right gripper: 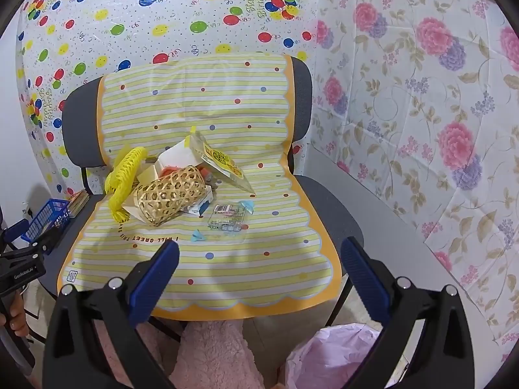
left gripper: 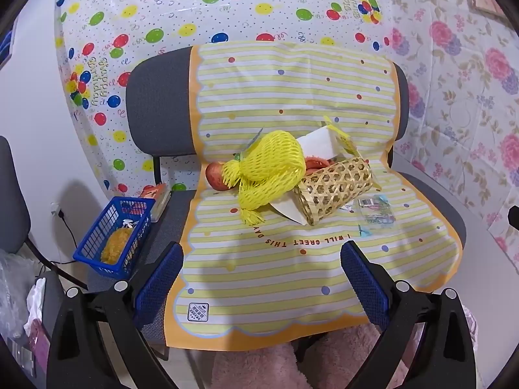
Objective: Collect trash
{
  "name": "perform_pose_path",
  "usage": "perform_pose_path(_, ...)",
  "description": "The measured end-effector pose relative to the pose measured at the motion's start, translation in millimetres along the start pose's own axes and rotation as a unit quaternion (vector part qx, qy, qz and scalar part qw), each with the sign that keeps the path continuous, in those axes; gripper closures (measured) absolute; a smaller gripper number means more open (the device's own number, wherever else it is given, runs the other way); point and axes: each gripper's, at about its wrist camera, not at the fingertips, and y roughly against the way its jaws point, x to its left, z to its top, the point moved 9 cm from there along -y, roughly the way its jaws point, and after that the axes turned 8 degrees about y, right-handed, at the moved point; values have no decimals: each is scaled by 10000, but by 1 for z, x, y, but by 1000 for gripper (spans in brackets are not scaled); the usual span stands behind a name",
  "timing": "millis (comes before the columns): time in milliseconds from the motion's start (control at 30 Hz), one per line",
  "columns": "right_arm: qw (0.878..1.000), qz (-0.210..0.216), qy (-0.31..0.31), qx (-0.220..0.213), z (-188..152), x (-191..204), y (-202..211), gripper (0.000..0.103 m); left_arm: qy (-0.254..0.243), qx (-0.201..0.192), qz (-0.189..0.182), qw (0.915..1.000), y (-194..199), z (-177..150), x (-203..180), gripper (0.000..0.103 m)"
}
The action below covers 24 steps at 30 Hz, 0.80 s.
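On a grey chair draped with a yellow striped plastic sheet lies a heap of trash. It holds yellow foam fruit netting, a tipped woven bamboo basket, a white box, a yellow-printed clear bag, a clear wrapper with a barcode and a small blue scrap. An apple peeks out beside the netting. My left gripper and right gripper both hover open over the seat's front, well short of the heap, with nothing between their fingers.
A blue plastic basket sits on the seat's left part with a yellowish item inside. A pink bag opening shows below the right gripper. Pink fluffy fabric lies below the chair front. Balloon and floral sheets cover the walls.
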Motion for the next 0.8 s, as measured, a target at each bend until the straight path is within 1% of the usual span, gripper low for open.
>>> perform_pose_path(300,10000,19,1,-13,1,1,-2,6,-11,-3,-14,10000,0,0,1,7)
perform_pose_path(400,10000,12,2,-5,9,4,-1,6,-13,-3,-7,10000,0,0,2,7)
perform_pose_path(433,10000,14,5,-3,1,2,-4,6,-10,0,-14,10000,0,0,1,7)
perform_pose_path(800,10000,22,-15,-4,0,-1,-6,6,-11,7,-11,10000,-1,-1,3,7)
